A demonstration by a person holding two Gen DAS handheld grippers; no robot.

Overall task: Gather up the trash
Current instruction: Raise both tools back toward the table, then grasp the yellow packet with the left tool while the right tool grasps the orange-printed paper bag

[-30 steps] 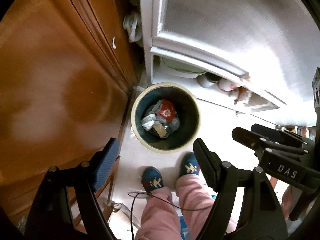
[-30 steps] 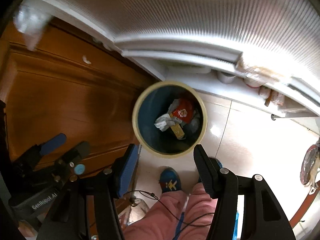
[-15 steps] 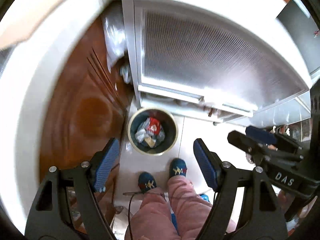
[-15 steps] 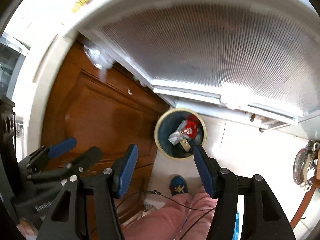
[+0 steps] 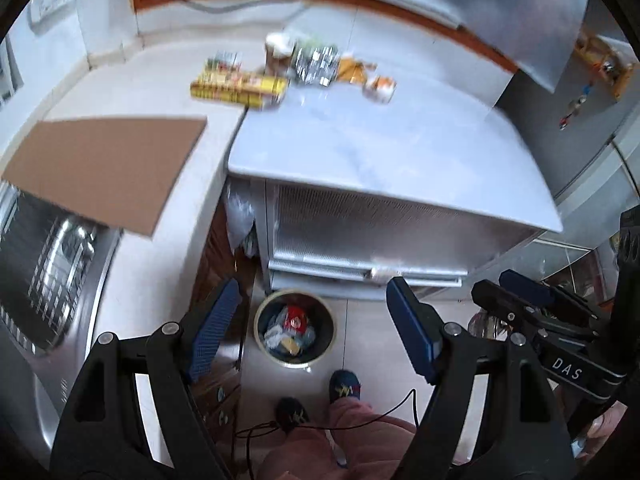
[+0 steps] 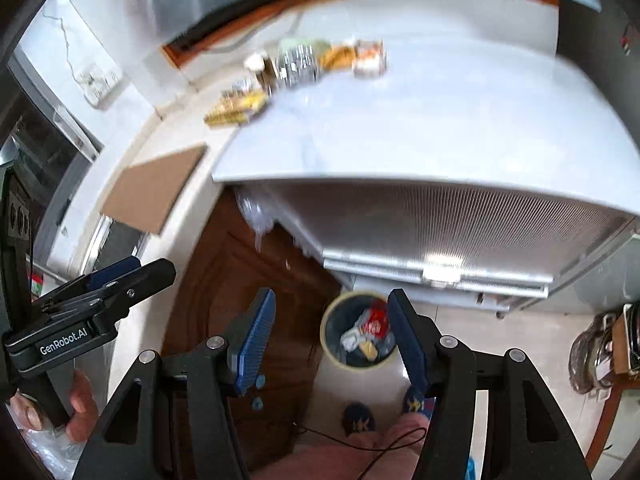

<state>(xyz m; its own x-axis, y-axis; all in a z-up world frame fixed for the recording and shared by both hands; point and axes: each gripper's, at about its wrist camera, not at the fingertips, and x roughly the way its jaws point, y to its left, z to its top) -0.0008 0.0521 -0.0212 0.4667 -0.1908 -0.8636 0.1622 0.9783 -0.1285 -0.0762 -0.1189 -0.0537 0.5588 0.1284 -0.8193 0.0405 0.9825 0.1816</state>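
Blue-padded left gripper [image 5: 310,330] & right gripper [image 6: 330,336], jaws both spread wide, nothing held. Trash bin [image 5: 295,328] on floor below, wrappers inside. More trash [image 5: 316,66] far back on white bench [image 5: 360,136], blurred.

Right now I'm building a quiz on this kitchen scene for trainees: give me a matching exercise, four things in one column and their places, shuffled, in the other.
Things:
1. trash bin
2. yellow box
3. cardboard sheet
4. crinkled silver wrapper

Places:
A. lying flat on the left counter, overhanging its near edge
B. on the floor in front of the white cabinet
C. at the back of the white counter, between a cup and an orange packet
D. across the seam where the two counters meet

Pairs: 1-B, 2-D, 3-A, 4-C
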